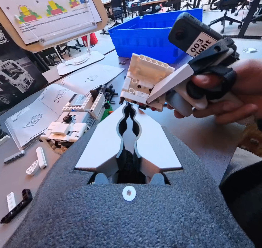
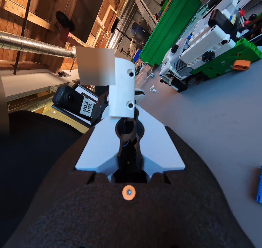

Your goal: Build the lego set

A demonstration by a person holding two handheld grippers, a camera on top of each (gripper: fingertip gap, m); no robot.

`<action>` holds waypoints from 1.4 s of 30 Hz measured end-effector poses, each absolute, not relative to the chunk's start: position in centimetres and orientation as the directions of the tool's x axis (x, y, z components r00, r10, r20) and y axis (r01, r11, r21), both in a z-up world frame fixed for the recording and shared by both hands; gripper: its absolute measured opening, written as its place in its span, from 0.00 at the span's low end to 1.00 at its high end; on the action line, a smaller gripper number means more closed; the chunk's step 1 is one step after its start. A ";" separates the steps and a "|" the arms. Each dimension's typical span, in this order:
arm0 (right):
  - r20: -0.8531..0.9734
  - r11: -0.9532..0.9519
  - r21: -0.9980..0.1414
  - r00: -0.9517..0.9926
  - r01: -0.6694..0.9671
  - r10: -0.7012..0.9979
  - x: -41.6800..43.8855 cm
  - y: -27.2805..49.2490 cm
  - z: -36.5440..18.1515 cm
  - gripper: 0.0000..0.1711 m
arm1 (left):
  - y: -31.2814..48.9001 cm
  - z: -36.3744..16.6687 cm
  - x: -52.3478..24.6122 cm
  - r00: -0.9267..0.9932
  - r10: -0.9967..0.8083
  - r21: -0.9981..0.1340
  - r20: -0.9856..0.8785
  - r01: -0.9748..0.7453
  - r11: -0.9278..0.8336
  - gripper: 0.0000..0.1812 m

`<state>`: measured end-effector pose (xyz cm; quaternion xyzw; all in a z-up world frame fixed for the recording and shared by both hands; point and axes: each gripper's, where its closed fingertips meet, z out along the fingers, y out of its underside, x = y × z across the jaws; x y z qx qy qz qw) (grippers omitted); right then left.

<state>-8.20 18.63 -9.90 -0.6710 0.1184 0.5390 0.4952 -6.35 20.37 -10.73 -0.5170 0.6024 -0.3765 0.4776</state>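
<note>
Both of my jaw pairs are drawn in. On my left gripper (image 1: 128, 106) the wavy inner edges nearly meet, the tips pinched on something small and dark that I cannot make out. My right gripper (image 2: 128, 117) is clamped on a white panelled lego sub-assembly (image 1: 143, 83), held in the air over the grey tabletop (image 1: 198, 134); in its own view the piece shows as a curved white shell with two pin holes.

One larger white-and-green lego truck model (image 1: 76, 117) stands on the table just left of my left jaws, bearing two black gears that I can count. Near it lie five loose beams: two short white lego beams (image 1: 37, 161), one grey lego beam (image 1: 14, 156), one black angled lego beam (image 1: 17, 206) and one more white lego beam (image 1: 11, 201) beside it.

One open paper instruction booklet (image 1: 35, 113) lies under the model's far side. One blue plastic bin (image 1: 148, 38) sits behind the held piece; its contents are hidden. One printed sheet on a clear stand (image 1: 49, 11) shows three coloured brick pictures; its top is cut off.

Each gripper's black camera carries a white label with printed writing. One person's hand (image 1: 226, 93) grips the right handle.
</note>
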 end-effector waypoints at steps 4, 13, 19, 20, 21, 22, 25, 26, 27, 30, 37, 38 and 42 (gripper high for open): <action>-0.831 -0.456 -0.554 0.430 -0.697 0.352 -7.5 19.2 -10.3 0.04 | 20.8 -11.5 -5.8 0.015 -0.987 -0.940 -0.163 -0.306 0.150 0.00; -0.813 -0.447 -0.581 0.471 -0.680 0.342 -6.7 19.8 -10.5 0.04 | 20.4 -12.7 -5.6 0.027 -0.989 -0.925 -0.143 -0.360 0.124 0.00; -0.821 -0.467 -0.571 0.460 -0.675 0.339 -6.6 19.8 -10.8 0.04 | 19.9 -12.5 -5.8 -0.009 -0.963 -0.896 -0.270 -0.365 0.254 0.00; -0.818 -0.469 -0.575 0.465 -0.670 0.339 -6.6 19.8 -10.9 0.04 | 19.8 -12.6 -5.8 -0.016 -0.960 -0.891 -0.278 -0.369 0.264 0.00; -0.816 -0.471 -0.579 0.468 -0.665 0.340 -6.6 19.8 -10.9 0.04 | 19.6 -12.7 -5.8 -0.025 -0.960 -0.889 -0.278 -0.372 0.267 0.00; -0.814 -0.476 -0.581 0.469 -0.660 0.344 -6.7 19.7 -10.9 0.04 | 19.5 -12.8 -5.7 -0.031 -0.961 -0.887 -0.275 -0.377 0.267 0.00; -0.809 -0.487 -0.588 0.476 -0.646 0.346 -6.9 19.7 -11.0 0.04 | 19.5 -13.1 -5.8 -0.036 -0.950 -0.864 -0.311 -0.406 0.298 0.00; -0.803 -0.489 -0.595 0.488 -0.637 0.342 -6.9 19.8 -11.1 0.04 | 19.5 -13.2 -5.8 -0.039 -0.945 -0.855 -0.325 -0.416 0.311 0.00; -0.796 -0.491 -0.604 0.500 -0.628 0.340 -7.0 19.8 -11.1 0.04 | 19.5 -13.3 -5.8 -0.042 -0.940 -0.846 -0.339 -0.423 0.324 0.00; -0.774 -0.503 -0.630 0.533 -0.592 0.341 -7.1 19.8 -11.3 0.04 | 19.9 -13.6 -6.0 -0.050 -0.900 -0.792 -0.433 -0.456 0.407 0.00; -0.722 -0.537 -0.678 0.592 -0.503 0.358 -7.7 20.0 -11.8 0.04 | 20.6 -14.5 -6.5 -0.135 -0.756 -0.607 -0.641 -0.513 0.606 0.00; -0.717 -0.544 -0.681 0.597 -0.490 0.360 -7.8 20.0 -11.9 0.04 | 20.7 -14.6 -6.5 -0.152 -0.731 -0.577 -0.666 -0.516 0.633 0.00; -0.694 -0.567 -0.694 0.622 -0.444 0.363 -7.9 19.9 -12.4 0.04 | 21.0 -15.0 -6.7 -0.216 -0.616 -0.451 -0.757 -0.510 0.732 0.00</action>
